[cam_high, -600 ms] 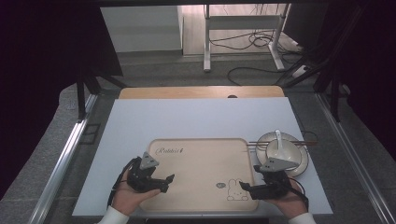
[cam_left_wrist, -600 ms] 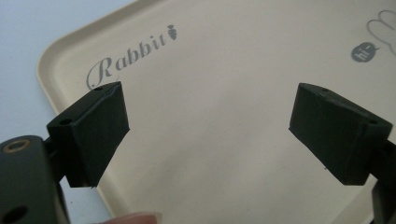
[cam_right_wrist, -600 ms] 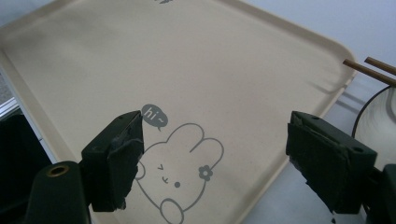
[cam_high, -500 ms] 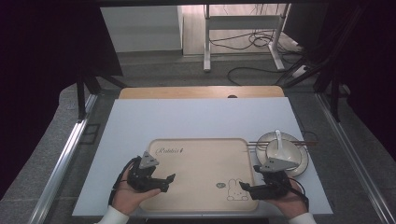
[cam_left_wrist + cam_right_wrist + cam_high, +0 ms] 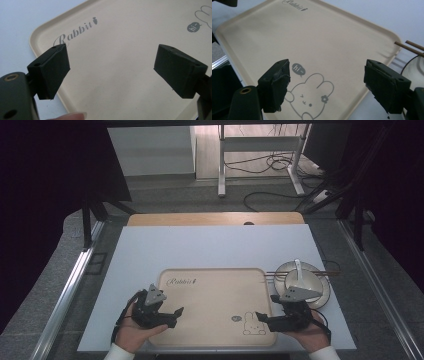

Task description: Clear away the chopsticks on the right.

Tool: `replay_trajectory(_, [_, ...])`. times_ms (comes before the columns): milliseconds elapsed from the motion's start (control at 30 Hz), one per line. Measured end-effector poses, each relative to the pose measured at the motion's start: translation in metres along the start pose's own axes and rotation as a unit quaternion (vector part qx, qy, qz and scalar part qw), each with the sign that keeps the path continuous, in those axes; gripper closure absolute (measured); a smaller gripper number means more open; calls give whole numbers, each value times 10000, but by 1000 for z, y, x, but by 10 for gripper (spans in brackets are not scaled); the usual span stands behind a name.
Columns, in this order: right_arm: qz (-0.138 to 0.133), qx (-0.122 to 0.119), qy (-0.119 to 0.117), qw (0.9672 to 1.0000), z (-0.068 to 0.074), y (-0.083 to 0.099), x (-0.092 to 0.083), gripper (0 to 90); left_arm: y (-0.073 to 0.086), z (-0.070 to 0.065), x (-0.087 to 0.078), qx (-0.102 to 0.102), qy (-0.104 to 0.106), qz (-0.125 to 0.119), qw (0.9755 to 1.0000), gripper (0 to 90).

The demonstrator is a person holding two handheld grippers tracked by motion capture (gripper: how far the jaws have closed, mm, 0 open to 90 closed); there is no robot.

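The beige tray point(image 5: 215, 290) is lying flat between both grippers, its long axis running from the left gripper point(image 5: 172, 314) across to the right gripper point(image 5: 262, 318). Both are hovering with jaws spread, gripping nothing, barely shifted since earlier.

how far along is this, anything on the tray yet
Barely begun. Done: nothing; the beige tray is bare apart from its rabbit print. In hand: nothing; the left gripper and right gripper hover over the tray's near corners, jaws open and empty. Left: the bowl with its spoon and the chopsticks sit on the white table right of the tray, untouched.
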State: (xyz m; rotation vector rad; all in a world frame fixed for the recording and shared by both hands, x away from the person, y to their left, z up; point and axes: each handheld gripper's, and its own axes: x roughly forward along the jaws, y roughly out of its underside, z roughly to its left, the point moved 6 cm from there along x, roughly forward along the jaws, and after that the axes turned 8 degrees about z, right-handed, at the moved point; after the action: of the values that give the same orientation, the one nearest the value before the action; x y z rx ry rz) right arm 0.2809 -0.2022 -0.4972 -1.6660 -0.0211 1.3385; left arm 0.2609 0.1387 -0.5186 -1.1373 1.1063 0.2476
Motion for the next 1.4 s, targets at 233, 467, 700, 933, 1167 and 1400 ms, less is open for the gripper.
replay_trajectory(233, [-14, -153, -75, 9999, 4, -5, -3, 223, -1, -3, 2, 70, 5, 28, 10000, 129])
replay_trajectory(467, [45, -137, -22, 9999, -2, -10, -11, 249, -1, 0, -2, -8, 7, -21, 10000, 129])
replay_trajectory(700, [-17, 74, 43, 10000, -14, -18, -22, 265, 1, 2, -2, -50, -51, 1, 10000, 130])
replay_trajectory(933, [-10, 173, 270, 9995, -41, -32, -41, 302, 5, 5, -5, -138, -125, -14, 9998, 131])
replay_trajectory(1167, [-46, 320, 556, 9979, -69, -38, -60, 318, 7, 8, -6, -201, -156, -35, 9997, 130])
replay_trajectory(1400, [98, 528, 895, 9945, -109, -34, -73, 334, 6, 7, -4, -158, -156, -6, 9998, 129])
